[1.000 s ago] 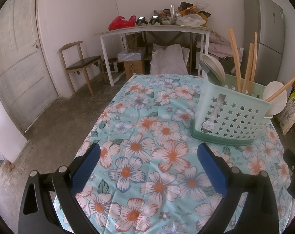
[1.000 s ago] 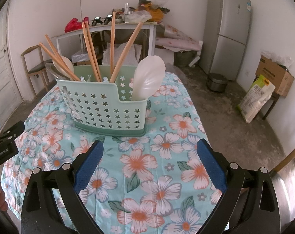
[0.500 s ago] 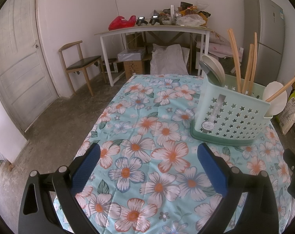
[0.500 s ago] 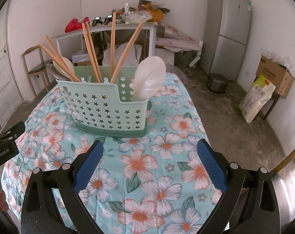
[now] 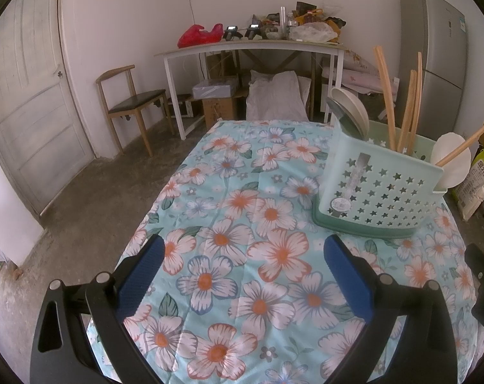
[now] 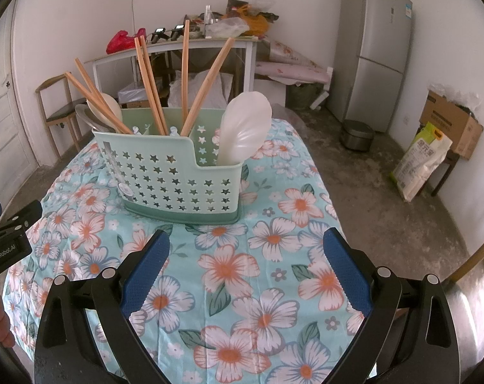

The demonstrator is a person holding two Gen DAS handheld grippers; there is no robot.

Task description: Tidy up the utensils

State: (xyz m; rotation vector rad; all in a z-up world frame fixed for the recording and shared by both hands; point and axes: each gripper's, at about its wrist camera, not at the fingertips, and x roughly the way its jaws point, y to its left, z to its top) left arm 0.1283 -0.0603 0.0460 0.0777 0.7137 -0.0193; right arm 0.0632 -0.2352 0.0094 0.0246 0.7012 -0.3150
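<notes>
Nothing has shifted since the earlier frames: both grippers hang over the flowered tablecloth [image 5: 267, 224] as before. On the left, the left gripper [image 5: 242, 256] has its blue pads spread wide apart, holding nothing; in the right wrist view its black body bears the words "GenRobot.AI". Further right stands the green caddy [image 6: 174, 179] with star cutouts and a round sticker, too small to read, holding chopsticks [image 6: 149, 83] and a white spoon [image 6: 245, 124]. The right gripper [image 6: 246, 256] is likewise spread and empty, near the caddy.
</notes>
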